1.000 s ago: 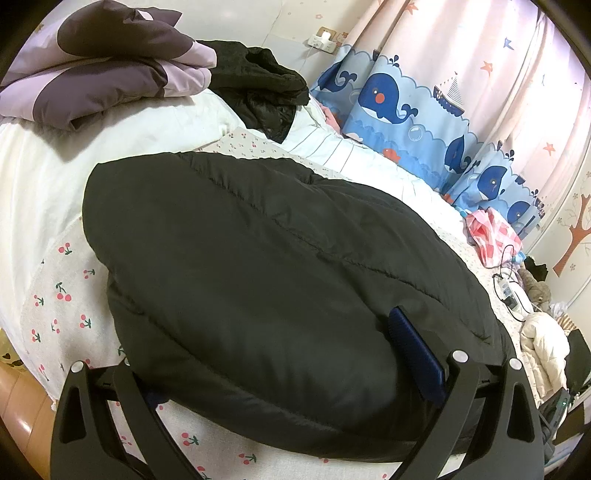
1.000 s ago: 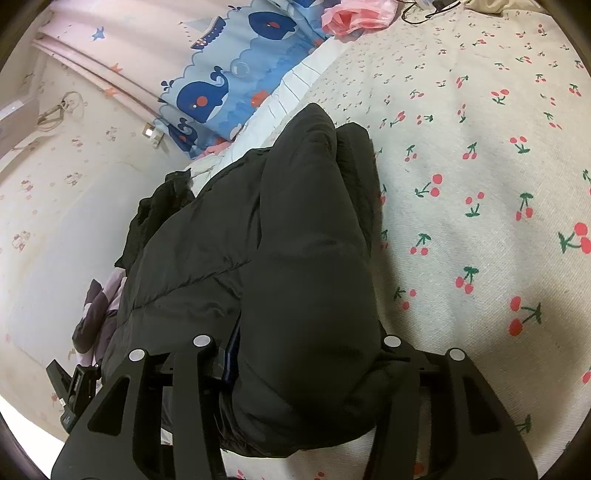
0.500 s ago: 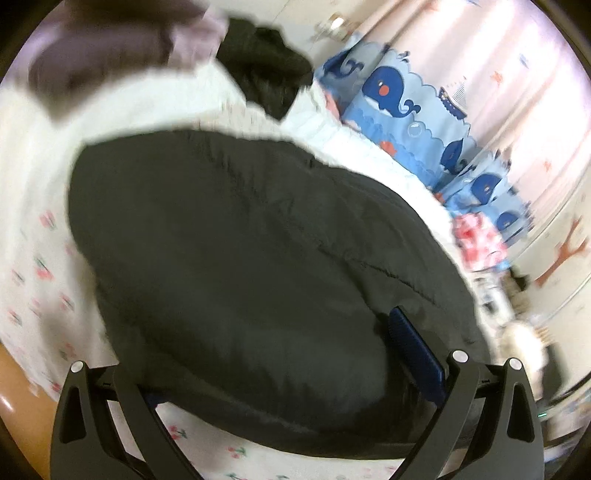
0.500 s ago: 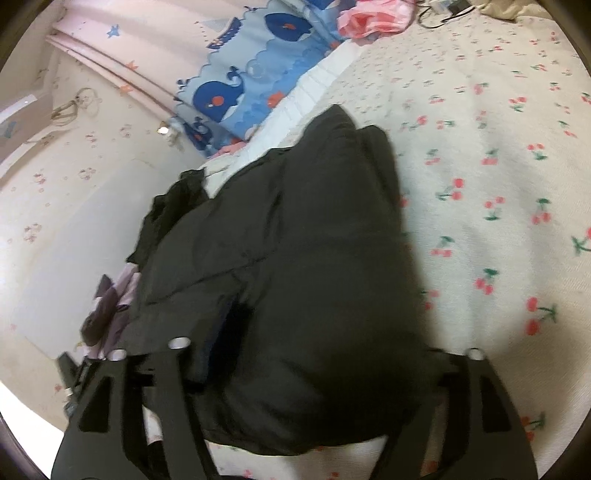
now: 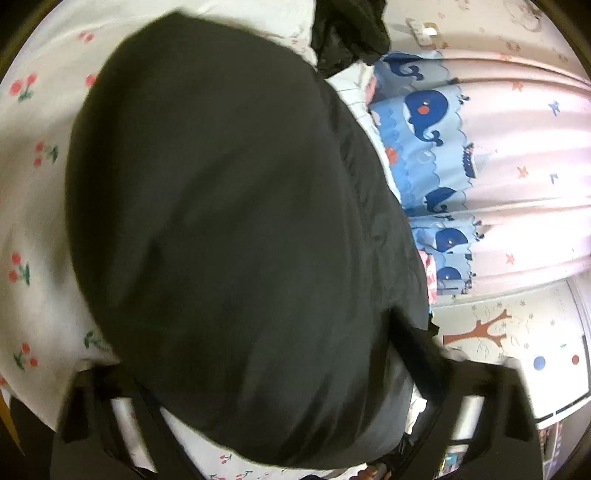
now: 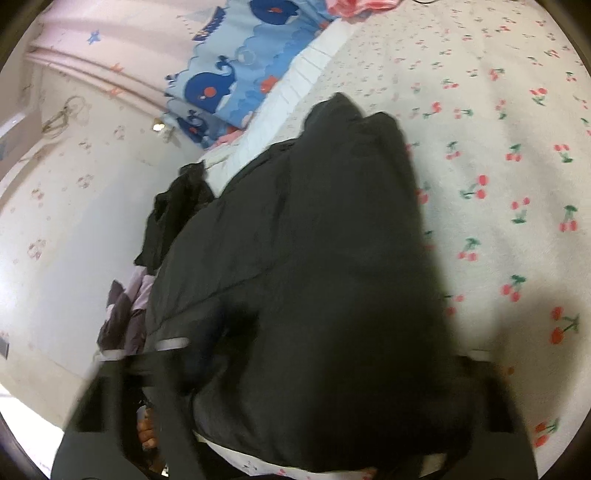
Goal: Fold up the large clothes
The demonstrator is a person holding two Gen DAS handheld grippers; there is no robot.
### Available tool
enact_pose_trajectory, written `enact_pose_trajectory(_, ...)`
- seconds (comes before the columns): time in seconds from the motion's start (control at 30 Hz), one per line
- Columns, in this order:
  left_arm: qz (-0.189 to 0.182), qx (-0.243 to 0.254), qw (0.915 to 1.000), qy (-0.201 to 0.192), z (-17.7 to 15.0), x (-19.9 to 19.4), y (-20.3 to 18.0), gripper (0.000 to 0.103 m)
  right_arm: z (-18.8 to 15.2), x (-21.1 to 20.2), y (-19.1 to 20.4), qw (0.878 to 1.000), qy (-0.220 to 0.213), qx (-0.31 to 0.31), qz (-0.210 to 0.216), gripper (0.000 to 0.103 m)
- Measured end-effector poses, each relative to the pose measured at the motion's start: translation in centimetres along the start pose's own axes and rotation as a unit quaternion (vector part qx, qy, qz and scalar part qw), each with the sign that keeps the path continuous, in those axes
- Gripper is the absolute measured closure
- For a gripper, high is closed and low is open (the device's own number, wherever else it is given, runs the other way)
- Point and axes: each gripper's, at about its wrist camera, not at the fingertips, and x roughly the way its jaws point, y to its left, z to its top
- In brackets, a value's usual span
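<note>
Item: one bulky black padded jacket (image 5: 229, 236), lying bunched on a white bedsheet printed with red cherries (image 5: 26, 206). In the left wrist view the left gripper (image 5: 295, 417) stood with its two black fingers wide apart, the jacket's near edge filling the space between them and bulging over them; whether the pads actually pressed the cloth could not be told, the frame being blurred. Ahead of the fingertips and to their right hung a pink curtain with a blue whale-print border (image 5: 436, 122); a second dark garment (image 5: 351, 33) lay beyond the jacket's far end. In the right wrist view the right gripper (image 6: 306, 398) likewise showed spread fingers with the same jacket (image 6: 314, 258) heaped between them, a thick fold running away from the fingertips; grip again undetermined. Cherry sheet (image 6: 517, 166) lay to the right of the fingers, whale curtain (image 6: 229, 74) far ahead on the left, and a purple-and-lilac folded cloth (image 6: 125, 310) just left of the left-hand finger.
</note>
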Motion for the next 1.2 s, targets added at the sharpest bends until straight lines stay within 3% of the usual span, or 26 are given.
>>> enact_pose_trajectory(0.07,0.005,0.033,0.9994,-0.005,-0.2,-0.7,-0.8,0.055,0.2,-0.6,0.7,1.000,-0.002,-0.020,0.005,0.075)
enact_pose_trajectory(0.13,0.027,0.089,0.9952,-0.031,-1.2,-2.1,-2.5,0.063,0.5,-1.5,2.6,0.998,-0.012,-0.064,-0.006,0.078)
enact_pose_trajectory(0.23,0.039,0.163,0.9848,-0.045,-3.5,-4.3,-4.7,0.065,0.8,-3.5,4.6,0.995,-0.034,-0.094,-0.006,0.079)
enact_pose_trajectory(0.33,0.038,0.180,0.9830,-0.004,-5.3,-4.8,-4.1,0.064,1.0,-4.4,3.4,0.996,-0.032,-0.078,-0.018,0.079)
enact_pose_trajectory(0.4,0.035,0.153,0.9872,0.027,-5.6,-4.4,-2.1,0.054,0.5,-3.4,0.8,0.998,0.015,-0.048,-0.039,0.073)
enact_pose_trajectory(0.43,0.041,0.138,0.9893,0.024,-5.6,-4.4,-1.4,0.043,0.2,-3.1,-0.2,0.998,0.028,-0.031,-0.039,0.070)
enact_pose_trajectory(0.47,0.046,0.114,0.9923,0.015,-5.2,-4.7,-0.4,0.035,-0.1,-3.2,-1.0,0.999,0.031,-0.015,-0.039,0.055)
enact_pose_trajectory(0.5,0.043,0.079,0.9959,0.006,-4.7,-5.1,0.6,0.032,-0.4,-4.0,-1.5,0.999,0.022,-0.008,-0.037,0.052)
enact_pose_trajectory(0.57,0.054,0.040,0.9976,-0.017,-4.4,-5.7,1.7,0.014,-0.4,-5.5,-1.4,0.999,0.001,-0.013,-0.046,0.048)
enact_pose_trajectory(0.67,0.057,0.007,0.9969,-0.054,-3.6,-6.2,2.1,0.009,0.5,-9.1,-1.0,0.993,-0.069,-0.010,-0.098,0.034)
enact_pose_trajectory(0.8,0.061,-0.030,0.9975,-0.020,-3.2,-3.5,2.2,0.009,1.9,-11.1,3.2,0.982,-0.125,-0.062,-0.125,0.033)
enact_pose_trajectory(0.93,0.074,-0.018,0.9967,-0.028,-4.4,-1.7,0.5,0.009,2.8,-6.0,12.5,0.969,-0.095,-0.194,-0.121,0.028)
enact_pose_trajectory(1.03,0.062,-0.014,0.9968,-0.048,-5.0,-1.7,0.2,0.017,3.1,1.5,19.1,0.953,-0.053,-0.274,-0.122,0.024)
enact_pose_trajectory(1.2,0.051,0.009,0.9967,-0.063,-5.5,-1.7,-0.2,0.027,3.1,13.8,22.8,0.938,0.004,-0.310,-0.158,0.023)
